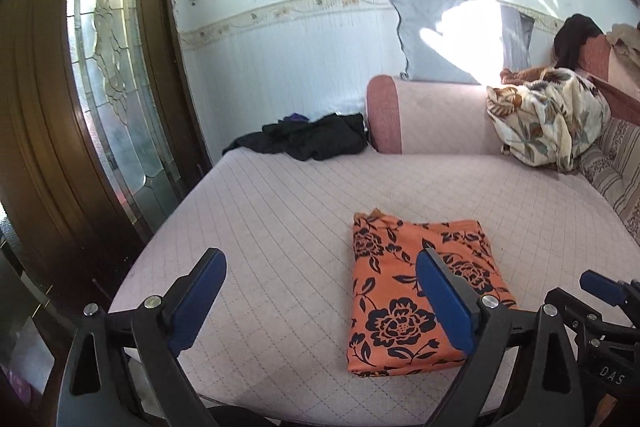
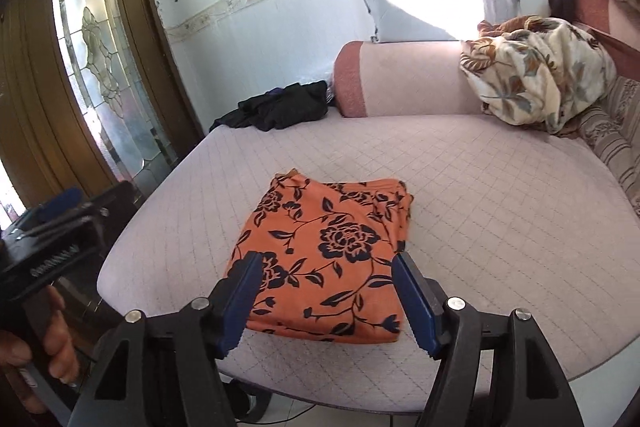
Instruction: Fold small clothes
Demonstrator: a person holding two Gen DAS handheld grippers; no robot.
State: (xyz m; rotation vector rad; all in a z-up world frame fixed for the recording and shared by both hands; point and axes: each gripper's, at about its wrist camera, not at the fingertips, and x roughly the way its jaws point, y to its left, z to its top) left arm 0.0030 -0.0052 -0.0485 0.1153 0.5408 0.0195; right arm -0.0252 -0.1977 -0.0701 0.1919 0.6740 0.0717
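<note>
The orange cloth (image 1: pixel 420 291) with its dark flower print lies folded into a flat rectangle on the pale quilted sofa seat (image 1: pixel 280 227), close to the seat's front edge and roughly midway along it; nothing rests on it and neither tool touches it.

At the far left stands a brown wooden door (image 1: pixel 48 107) with a leaded glass panel (image 1: pixel 108 67). Next comes the left gripper (image 1: pixel 320 291), above the front edge of the seat with its jaws spread wide and nothing between them; its blue pads (image 1: pixel 200 299) frame bare seat and the cloth's left side. In the right wrist view a hand (image 2: pixel 44 343) grips that tool's handle at the left edge of the picture.

At the seat's back left corner lies a heap of black clothes (image 1: pixel 312 141), with something purple on it that is too small to make out. To its right rises the pink armrest (image 1: pixel 424 115), and behind that a grey pillow (image 1: pixel 424 39) leans on the wall, partly washed out by sun glare.

The right gripper (image 2: pixel 326 299) sits over the cloth's near edge, jaws apart and empty, the cloth showing between the pads (image 2: pixel 240 299) without contact.

At the back right corner a cream flowered blanket (image 1: pixel 548 115) is bunched against the armrest, and a dark garment (image 1: pixel 576 39) hangs over the sofa back beyond it.
</note>
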